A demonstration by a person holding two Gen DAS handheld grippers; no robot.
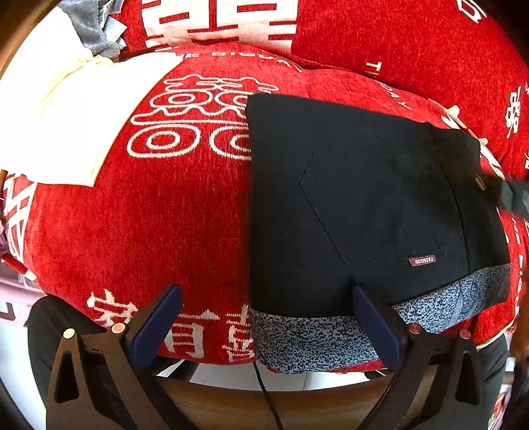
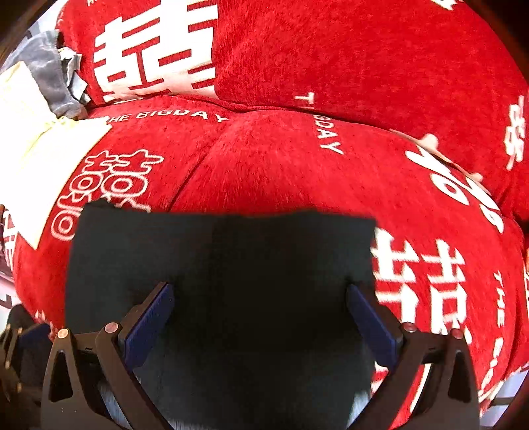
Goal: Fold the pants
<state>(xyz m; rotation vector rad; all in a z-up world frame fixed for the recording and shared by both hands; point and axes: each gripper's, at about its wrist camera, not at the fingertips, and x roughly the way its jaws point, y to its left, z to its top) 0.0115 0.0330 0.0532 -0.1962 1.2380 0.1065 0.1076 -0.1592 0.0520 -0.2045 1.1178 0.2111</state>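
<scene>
Nearest the left wrist camera, the left gripper (image 1: 266,306) is hovering with its blue-padded fingers (image 1: 158,322) spread wide apart, gripping nothing; one finger is standing over the red cushion (image 1: 139,231), the other over the near edge of the pants (image 1: 347,205). In the right wrist view, the right gripper (image 2: 259,306) is likewise showing its fingers (image 2: 150,322) wide apart, with the dark fabric filling the space between them; whether the pads are touching the cloth cannot be told.

The pants, black and folded into a compact rectangle, are lying flat on the red cushion, toward its front edge. A speckled grey lining (image 1: 314,337) is showing along the nearest edge, and a small "FASHION" label (image 1: 422,260) is sitting beside a stitched pocket.

Farther left, a pale cream cloth (image 1: 66,115) is resting on the cushion, well apart from the pants. Behind it, a grey garment (image 1: 92,29) is lying crumpled against a red back cushion (image 1: 380,36) printed with white characters.
</scene>
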